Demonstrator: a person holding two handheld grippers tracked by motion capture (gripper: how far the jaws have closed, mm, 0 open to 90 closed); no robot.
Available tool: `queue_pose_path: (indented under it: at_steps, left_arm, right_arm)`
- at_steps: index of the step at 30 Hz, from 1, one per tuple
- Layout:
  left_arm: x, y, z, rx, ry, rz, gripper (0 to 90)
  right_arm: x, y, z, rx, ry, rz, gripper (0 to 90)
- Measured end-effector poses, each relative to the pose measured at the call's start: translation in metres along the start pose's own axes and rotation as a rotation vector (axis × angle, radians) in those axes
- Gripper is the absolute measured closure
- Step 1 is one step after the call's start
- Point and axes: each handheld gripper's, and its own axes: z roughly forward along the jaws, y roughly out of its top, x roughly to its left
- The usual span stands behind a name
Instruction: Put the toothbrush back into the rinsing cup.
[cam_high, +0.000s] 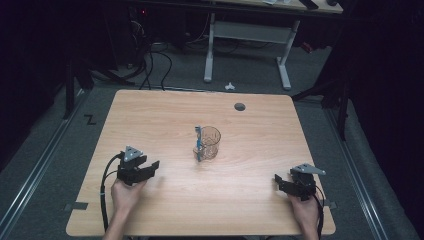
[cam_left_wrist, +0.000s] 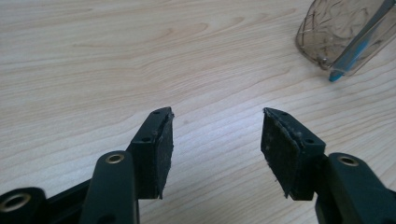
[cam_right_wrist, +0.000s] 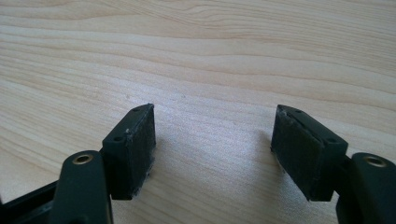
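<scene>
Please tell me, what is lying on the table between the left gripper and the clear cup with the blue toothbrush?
Nothing: bare wood of the table separates the left gripper from the clear cup holding the blue toothbrush, as the high view shows.

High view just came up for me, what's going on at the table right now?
A person holds a tool in each hand over a wooden table. Both are open and empty. The left tool sits nearest the clear cup in the middle, which has a blue toothbrush standing in it. The right tool rests near the table's right front corner. Nothing is being touched yet.
</scene>
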Motion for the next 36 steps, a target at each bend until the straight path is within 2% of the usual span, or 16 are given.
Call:
queue_pose_path:
  at_steps: [11,25,33,36]
  left_arm:
    - [0.008,-0.008,0.006,0.029,0.023,-0.02,44.3]
    - [0.01,-0.016,0.021,0.06,0.058,-0.01,45.1]
    - [0.009,-0.018,0.023,0.041,0.084,0.005,45.3]
    - [0.007,-0.02,0.023,0.029,0.104,0.022,44.8]
  right_arm:
    - [0.0,0.0,0.0,0.0,-0.001,0.0,30.9]
    - [0.0,0.0,0.0,0.0,0.0,0.001,31.0]
    - [0.0,0.0,0.0,0.0,0.0,0.0,30.9]
    - [0.0,0.0,0.0,0.0,0.0,0.001,31.0]
